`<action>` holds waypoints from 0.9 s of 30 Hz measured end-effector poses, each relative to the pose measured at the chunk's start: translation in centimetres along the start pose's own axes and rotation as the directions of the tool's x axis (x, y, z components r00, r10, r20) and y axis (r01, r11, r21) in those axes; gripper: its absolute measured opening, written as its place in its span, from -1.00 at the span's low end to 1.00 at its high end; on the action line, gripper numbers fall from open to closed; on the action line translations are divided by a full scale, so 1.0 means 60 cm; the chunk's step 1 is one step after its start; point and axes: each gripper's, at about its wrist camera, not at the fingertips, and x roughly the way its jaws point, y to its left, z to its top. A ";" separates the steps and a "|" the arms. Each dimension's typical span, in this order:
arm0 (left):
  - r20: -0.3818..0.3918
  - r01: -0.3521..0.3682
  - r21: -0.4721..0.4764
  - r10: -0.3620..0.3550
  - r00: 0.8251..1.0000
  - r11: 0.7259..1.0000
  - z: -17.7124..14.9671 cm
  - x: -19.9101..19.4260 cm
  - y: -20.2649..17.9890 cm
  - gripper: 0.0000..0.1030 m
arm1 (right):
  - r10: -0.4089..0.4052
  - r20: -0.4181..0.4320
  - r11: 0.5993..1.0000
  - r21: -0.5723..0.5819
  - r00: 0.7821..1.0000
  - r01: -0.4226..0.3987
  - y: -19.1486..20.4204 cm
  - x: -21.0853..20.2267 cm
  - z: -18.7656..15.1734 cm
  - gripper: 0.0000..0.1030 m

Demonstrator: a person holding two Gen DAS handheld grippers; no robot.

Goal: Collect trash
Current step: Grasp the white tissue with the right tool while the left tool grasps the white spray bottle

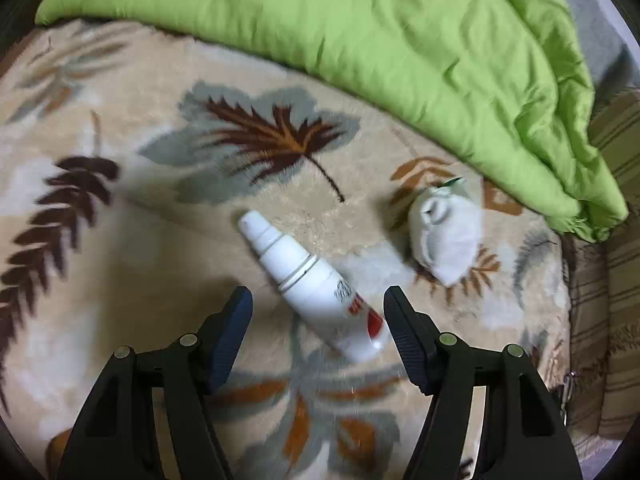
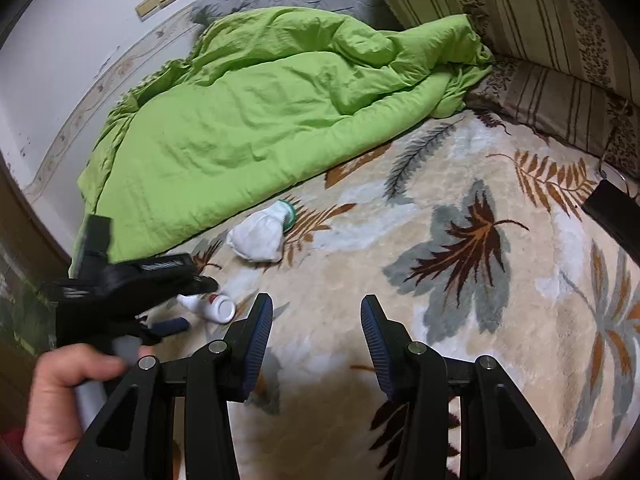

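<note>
Both grippers (left [image 1: 318,300], right [image 2: 317,310]) spread apart over leaf-print blanket [image 2: 460,320] w/ green duvet [image 2: 248,120].

A bed carries everything here, covered by a cream plush blanket [image 1: 168,240] printed with brown, orange and grey leaves. A crumpled green quilt [image 2: 248,120] lies bunched along the far side of it. Near the quilt's edge sits a wad of white tissue [image 1: 446,236] with a bit of green at one end. A white plastic bottle [image 1: 316,284] with red print lies on its side close by, apart from the tissue. Striped pillows [image 2: 560,96] rest at the blanket's edge.
</note>
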 end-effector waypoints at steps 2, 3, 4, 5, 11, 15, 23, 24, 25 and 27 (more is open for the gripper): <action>0.012 -0.015 0.020 0.015 1.000 1.000 0.000 0.008 -0.003 0.26 | -0.002 -0.005 1.000 0.013 1.000 0.002 -0.005 0.003 0.002 -0.03; 0.031 -0.028 0.053 0.026 0.999 0.998 -0.002 0.005 -0.007 0.10 | -0.005 -0.007 1.000 0.015 1.000 0.005 -0.006 0.004 0.002 -0.03; 0.043 -0.040 0.086 0.036 0.998 0.996 -0.005 0.003 -0.006 -0.09 | -0.008 -0.004 1.000 0.018 1.000 0.008 -0.008 0.004 0.002 -0.03; 0.054 -0.040 0.106 0.035 0.998 0.994 -0.009 -0.001 -0.002 -0.13 | -0.010 0.003 1.000 0.022 1.000 0.010 -0.009 0.003 0.003 -0.03; 0.072 -0.019 0.182 0.005 0.997 0.983 -0.055 -0.055 0.074 -0.31 | 0.017 -0.013 0.999 0.031 1.000 -0.016 -0.009 0.007 0.003 -0.03; 0.103 -0.049 0.220 0.026 0.994 0.974 -0.129 -0.110 0.139 -0.31 | 0.059 -0.033 0.998 0.018 0.998 -0.058 0.006 0.027 0.015 -0.03; 0.177 -0.063 0.242 0.020 0.984 0.968 -0.158 -0.129 0.175 -0.35 | 0.167 -0.102 0.982 0.102 0.981 -0.156 0.051 0.134 0.095 0.19; 0.173 -0.065 0.242 0.023 0.985 0.968 -0.157 -0.123 0.177 -0.41 | 0.162 -0.119 0.983 0.102 0.980 -0.150 0.059 0.154 0.106 0.28; 0.175 -0.071 0.243 0.028 0.984 0.967 -0.157 -0.121 0.176 -0.44 | 0.152 -0.139 0.984 0.115 0.979 -0.136 0.065 0.183 0.117 0.28; 0.184 -0.080 0.251 0.034 0.982 0.965 -0.155 -0.119 0.174 -0.44 | 0.126 -0.170 0.984 0.150 0.977 -0.101 0.068 0.226 0.128 0.28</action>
